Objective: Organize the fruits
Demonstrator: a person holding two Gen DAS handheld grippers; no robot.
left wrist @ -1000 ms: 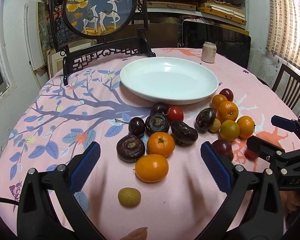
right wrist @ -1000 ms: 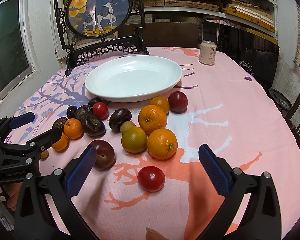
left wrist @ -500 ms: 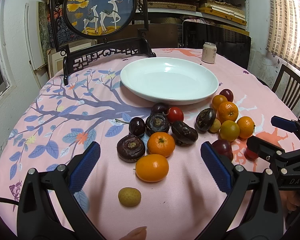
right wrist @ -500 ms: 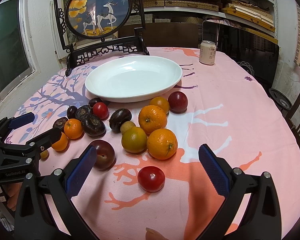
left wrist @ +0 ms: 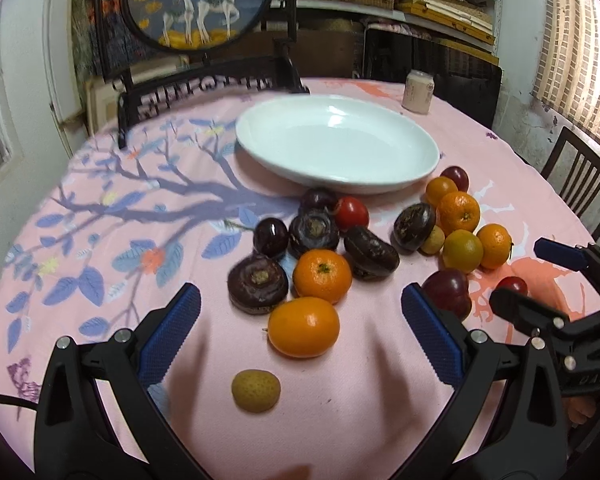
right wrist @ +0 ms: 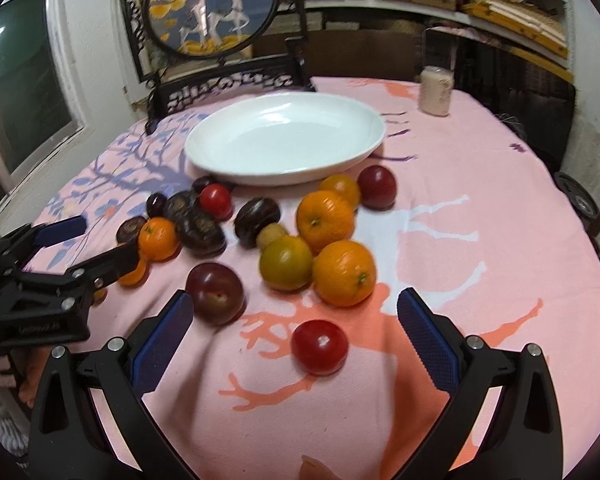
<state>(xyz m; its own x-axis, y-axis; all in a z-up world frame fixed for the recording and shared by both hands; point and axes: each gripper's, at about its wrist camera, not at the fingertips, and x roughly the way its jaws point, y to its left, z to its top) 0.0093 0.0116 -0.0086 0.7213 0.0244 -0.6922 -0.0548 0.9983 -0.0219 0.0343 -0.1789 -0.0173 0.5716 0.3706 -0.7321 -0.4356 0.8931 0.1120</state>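
Observation:
Several fruits lie on a pink cloth in front of an empty white plate (left wrist: 336,144), which also shows in the right wrist view (right wrist: 284,140). My left gripper (left wrist: 300,328) is open and empty; an orange kumquat (left wrist: 303,327) lies between its fingers, a mandarin (left wrist: 322,276) and dark water chestnuts (left wrist: 257,284) just beyond, a small yellow fruit (left wrist: 256,391) nearer. My right gripper (right wrist: 294,330) is open and empty, with a red tomato (right wrist: 319,346) between its fingers, a dark plum (right wrist: 216,298) to the left, and oranges (right wrist: 344,272) ahead.
A pale drink can (left wrist: 418,92) stands behind the plate, also in the right wrist view (right wrist: 436,90). A dark carved stand with a round deer picture (left wrist: 196,4) stands at the table's back left. A wooden chair (left wrist: 580,184) is at the right edge.
Both grippers have moved slightly forward and down toward the fruits; the views are a little blurred. Both stay open and empty. No fruit has moved.

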